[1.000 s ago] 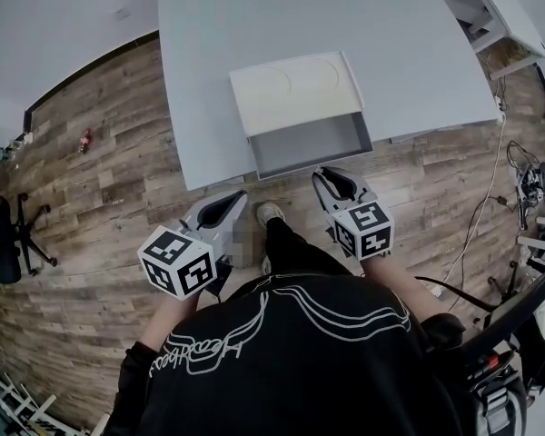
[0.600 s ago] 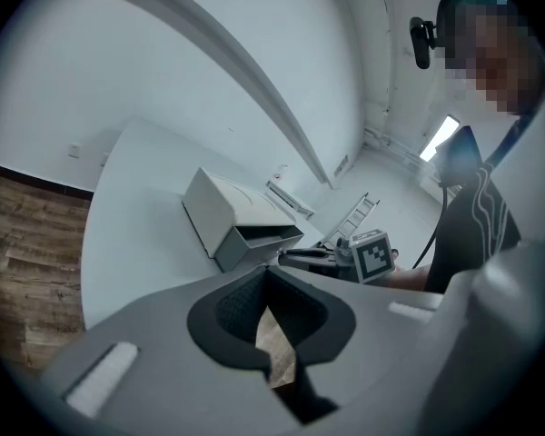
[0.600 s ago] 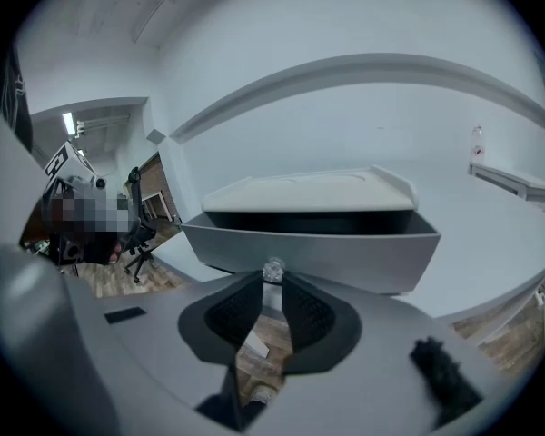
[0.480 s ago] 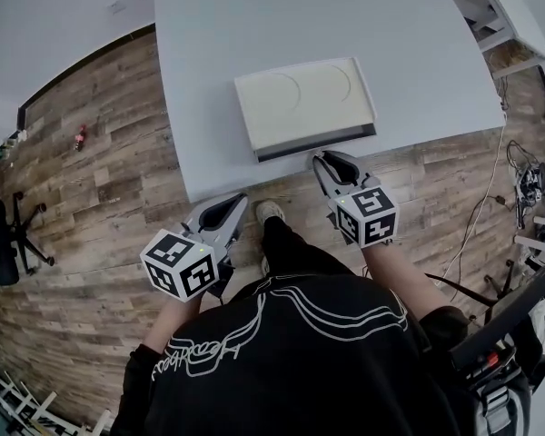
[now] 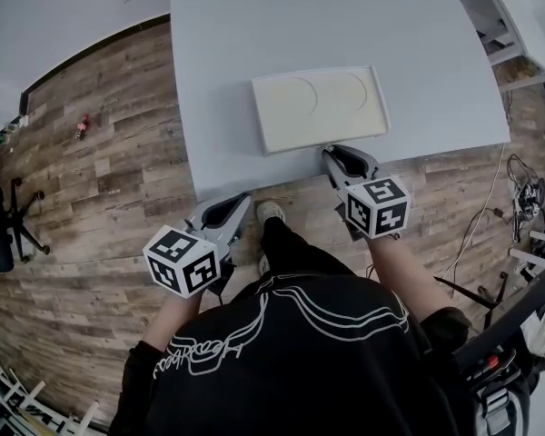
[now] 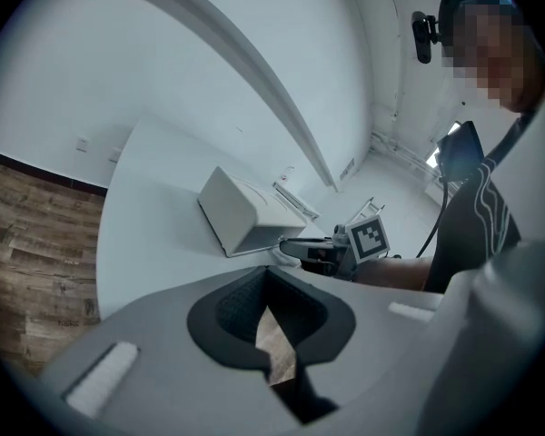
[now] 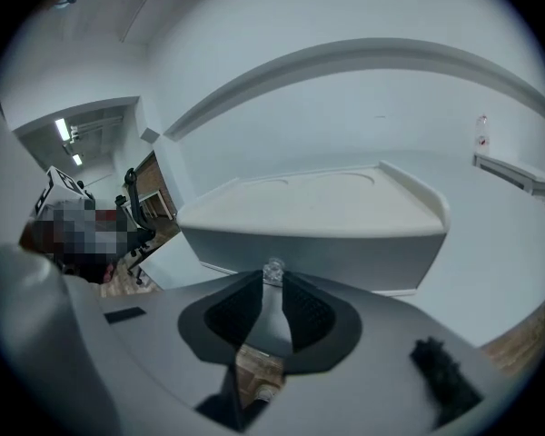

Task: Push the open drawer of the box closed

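A cream box (image 5: 320, 107) lies on the pale grey table (image 5: 254, 25), its drawer pushed in flush with the front face. My right gripper (image 5: 336, 155) touches that front at the table's near edge. In the right gripper view the small clear drawer knob (image 7: 272, 270) sits pinched between the tips of my right gripper (image 7: 272, 280), in front of the box (image 7: 318, 212). My left gripper (image 5: 227, 209) hangs shut and empty below the table's edge, over the wooden floor. From the left gripper view the box (image 6: 245, 212) and the right gripper (image 6: 295, 246) show beyond my left gripper (image 6: 268, 289).
A black office chair (image 5: 0, 225) stands on the floor at far left. A white shelf unit (image 5: 513, 25) is at the upper right, with cables (image 5: 527, 189) on the floor beside it. A small red object (image 5: 83, 125) lies on the floor at left.
The drawer, fully out a second ago, has slid into the box as my right gripper moved forward against it. The left gripper stayed put.
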Demonstrator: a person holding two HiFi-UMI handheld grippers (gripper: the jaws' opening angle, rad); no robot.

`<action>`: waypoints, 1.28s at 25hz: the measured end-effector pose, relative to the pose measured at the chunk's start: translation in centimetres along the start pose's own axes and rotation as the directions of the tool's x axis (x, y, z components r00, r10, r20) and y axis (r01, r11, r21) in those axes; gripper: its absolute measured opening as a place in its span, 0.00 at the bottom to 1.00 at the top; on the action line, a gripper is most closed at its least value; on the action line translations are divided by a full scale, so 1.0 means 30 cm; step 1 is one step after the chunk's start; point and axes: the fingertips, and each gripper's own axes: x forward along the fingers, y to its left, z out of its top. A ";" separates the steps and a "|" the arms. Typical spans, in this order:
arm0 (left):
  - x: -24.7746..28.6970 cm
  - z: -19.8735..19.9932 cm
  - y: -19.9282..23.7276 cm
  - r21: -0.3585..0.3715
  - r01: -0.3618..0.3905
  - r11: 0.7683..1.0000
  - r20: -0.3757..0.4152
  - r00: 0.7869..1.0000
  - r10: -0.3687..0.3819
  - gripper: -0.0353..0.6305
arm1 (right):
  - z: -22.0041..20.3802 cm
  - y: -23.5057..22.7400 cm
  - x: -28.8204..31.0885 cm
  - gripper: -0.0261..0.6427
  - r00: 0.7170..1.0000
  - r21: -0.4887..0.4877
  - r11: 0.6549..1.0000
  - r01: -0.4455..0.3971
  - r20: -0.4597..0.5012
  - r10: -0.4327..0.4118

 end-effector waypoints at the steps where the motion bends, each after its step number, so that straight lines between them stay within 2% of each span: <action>1: -0.007 -0.002 0.000 0.001 -0.001 1.000 0.001 1.000 0.001 0.04 | -0.001 0.002 0.000 0.15 1.000 -0.003 1.000 0.004 0.001 -0.004; 9: -0.067 -0.004 -0.083 0.037 0.029 0.999 0.024 0.999 -0.030 0.04 | 0.022 0.017 -0.069 0.15 0.998 -0.019 0.998 0.065 0.028 -0.065; 12: -0.100 -0.011 -0.139 0.070 0.048 0.996 0.026 0.998 -0.050 0.04 | 0.023 0.073 -0.135 0.15 0.997 -0.023 0.999 0.048 0.054 -0.047; 15: -0.139 -0.021 -0.221 0.111 0.081 0.990 0.030 0.996 -0.085 0.04 | 0.027 0.173 -0.226 0.15 0.995 -0.012 1.000 -0.012 0.097 0.013; 17: -0.169 -0.021 -0.285 0.146 0.111 0.983 0.036 0.992 -0.118 0.04 | 0.041 0.263 -0.298 0.14 0.986 0.004 0.995 -0.097 0.138 0.095; 19: -0.195 -0.016 -0.349 0.179 0.146 0.973 0.036 0.987 -0.155 0.04 | 0.070 0.357 -0.375 0.14 0.964 0.010 0.981 -0.196 0.185 0.191; 21: -0.217 -0.008 -0.414 0.209 0.183 0.961 0.032 0.980 -0.194 0.04 | 0.105 0.435 -0.455 0.09 0.938 -0.014 0.965 -0.262 0.234 0.258; 22: -0.231 -0.005 -0.450 0.227 0.201 0.953 0.032 0.976 -0.213 0.04 | 0.120 0.474 -0.497 0.06 0.925 -0.033 0.958 -0.284 0.255 0.283; 25: -0.291 -0.001 -0.565 0.292 0.243 0.925 0.038 0.963 -0.265 0.04 | 0.140 0.594 -0.622 0.05 0.893 -0.084 0.938 -0.337 0.289 0.346; 28: -0.333 0.005 -0.649 0.352 0.264 0.898 0.036 0.955 -0.295 0.04 | 0.140 0.665 -0.706 0.05 0.873 -0.084 0.922 -0.379 0.299 0.386; 32: -0.368 0.003 -0.692 0.374 0.270 0.887 0.042 0.951 -0.307 0.04 | 0.130 0.714 -0.764 0.05 0.860 -0.076 0.908 -0.411 0.298 0.414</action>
